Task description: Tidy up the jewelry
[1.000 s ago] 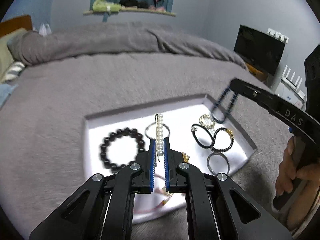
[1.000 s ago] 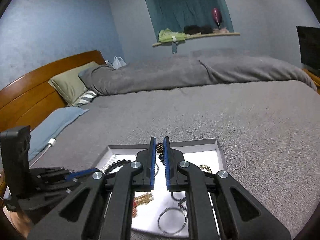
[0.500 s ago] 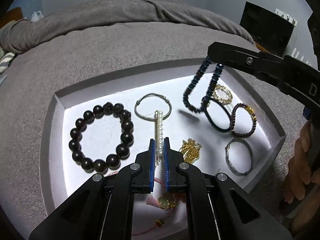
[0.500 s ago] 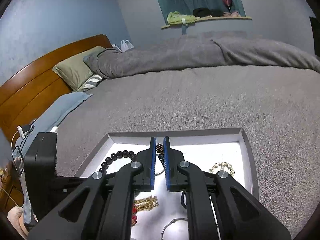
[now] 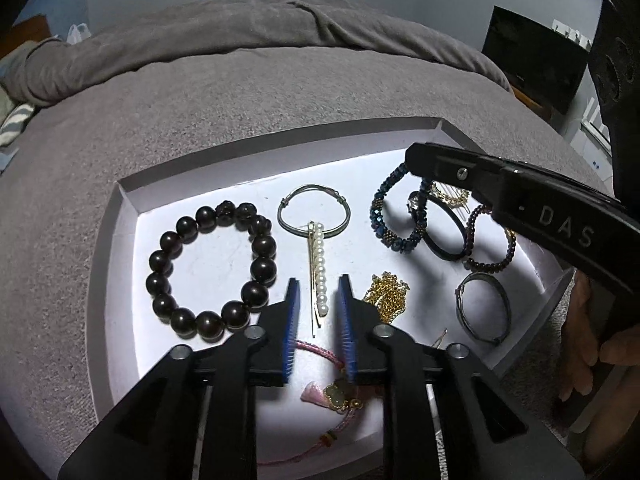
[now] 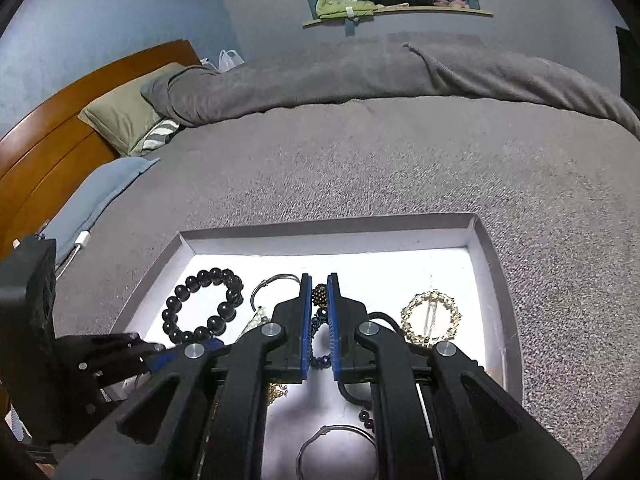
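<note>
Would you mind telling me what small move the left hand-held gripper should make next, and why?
Probably draw the left hand-held gripper back. Its jaws have just been opening, and the pearl hair clip lies free between them on the tray, its far end across the silver bangle.

dim room | tray (image 5: 120,216) floor glares white | fisheye-bent edges

Glossy dark bead bracelet (image 5: 212,270), thin metal bangle (image 5: 314,216), matt white tray (image 5: 120,216), nubby grey bedspread (image 5: 240,96).

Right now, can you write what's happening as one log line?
left gripper: jaws just opening, pearl hair clip lying between | right gripper: shut on blue beaded bracelet | tray: on bed
</note>
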`<state>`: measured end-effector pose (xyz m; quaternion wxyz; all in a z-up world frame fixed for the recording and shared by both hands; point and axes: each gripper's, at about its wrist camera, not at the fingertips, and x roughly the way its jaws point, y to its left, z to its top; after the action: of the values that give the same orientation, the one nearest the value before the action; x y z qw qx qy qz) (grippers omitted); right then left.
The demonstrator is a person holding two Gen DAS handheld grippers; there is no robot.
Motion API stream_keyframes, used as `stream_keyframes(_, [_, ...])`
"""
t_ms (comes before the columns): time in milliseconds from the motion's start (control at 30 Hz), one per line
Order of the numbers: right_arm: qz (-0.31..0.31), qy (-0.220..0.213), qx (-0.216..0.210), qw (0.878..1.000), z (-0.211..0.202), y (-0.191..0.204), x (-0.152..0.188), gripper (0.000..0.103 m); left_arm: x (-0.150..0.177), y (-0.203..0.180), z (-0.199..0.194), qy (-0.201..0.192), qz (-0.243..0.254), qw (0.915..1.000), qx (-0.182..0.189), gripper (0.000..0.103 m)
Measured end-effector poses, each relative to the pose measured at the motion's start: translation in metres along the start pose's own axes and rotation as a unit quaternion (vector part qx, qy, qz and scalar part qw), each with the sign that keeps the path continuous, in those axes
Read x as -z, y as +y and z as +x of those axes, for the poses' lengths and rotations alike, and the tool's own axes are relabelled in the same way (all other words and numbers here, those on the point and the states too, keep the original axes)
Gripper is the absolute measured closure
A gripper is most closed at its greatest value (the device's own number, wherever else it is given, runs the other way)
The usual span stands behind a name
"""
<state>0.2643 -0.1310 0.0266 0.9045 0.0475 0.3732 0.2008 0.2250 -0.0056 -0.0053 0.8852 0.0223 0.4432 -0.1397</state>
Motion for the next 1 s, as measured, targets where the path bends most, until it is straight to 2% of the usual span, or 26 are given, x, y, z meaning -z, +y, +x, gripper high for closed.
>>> stream_keyframes(167, [0.001, 0.024, -0.007, 1.000, 0.006, -0.002, 0.004, 0.095, 0.000, -0.003, -0.002, -0.005, 0.007, 1.0000, -0.005, 0.073])
stream_keyframes(300, [0.017, 0.025, -0.011, 0.999, 0.007, -0.008, 0.005, 0.095, 0.001, -0.003, -0.006, -0.012, 0.009, 0.9998, -0.008, 0.058])
stream_keyframes(400, [0.024, 0.016, -0.011, 1.000, 0.004, -0.011, 0.003, 0.093, -0.001, -0.003, -0.007, -0.015, 0.009, 0.9998, -0.008, 0.057])
stream_keyframes(467, [0.028, 0.008, -0.011, 1.000, 0.001, -0.013, 0.001, 0.080, -0.001, -0.003, -0.008, -0.018, 0.008, 0.9998, -0.008, 0.056])
stream_keyframes(500, [0.030, 0.000, -0.011, 0.999, -0.002, -0.014, 0.001, 0.065, -0.001, -0.003, -0.009, -0.020, 0.008, 0.9997, -0.008, 0.054])
stream_keyframes(533, [0.030, -0.005, -0.010, 0.999, -0.004, -0.014, 0.000, 0.061, -0.001, -0.003, -0.009, -0.022, 0.008, 0.9997, -0.009, 0.053])
stream_keyframes(667, [0.037, -0.023, -0.002, 0.999, -0.017, -0.017, -0.001, 0.057, -0.001, -0.004, -0.014, -0.032, 0.008, 0.9992, -0.020, 0.047])
stream_keyframes(733, [0.046, -0.031, 0.000, 0.998, -0.026, -0.019, 0.000, 0.052, 0.000, -0.004, -0.018, -0.039, 0.005, 0.9989, -0.025, 0.040])
stream_keyframes(833, [0.054, -0.043, 0.006, 0.998, -0.042, -0.021, 0.001, 0.044, 0.003, -0.005, -0.026, -0.045, 0.001, 0.9986, -0.028, 0.038])
stream_keyframes(1000, [0.056, -0.072, 0.017, 0.996, -0.080, -0.021, 0.006, 0.040, 0.012, -0.011, -0.046, -0.063, 0.006, 0.9971, -0.043, 0.031])
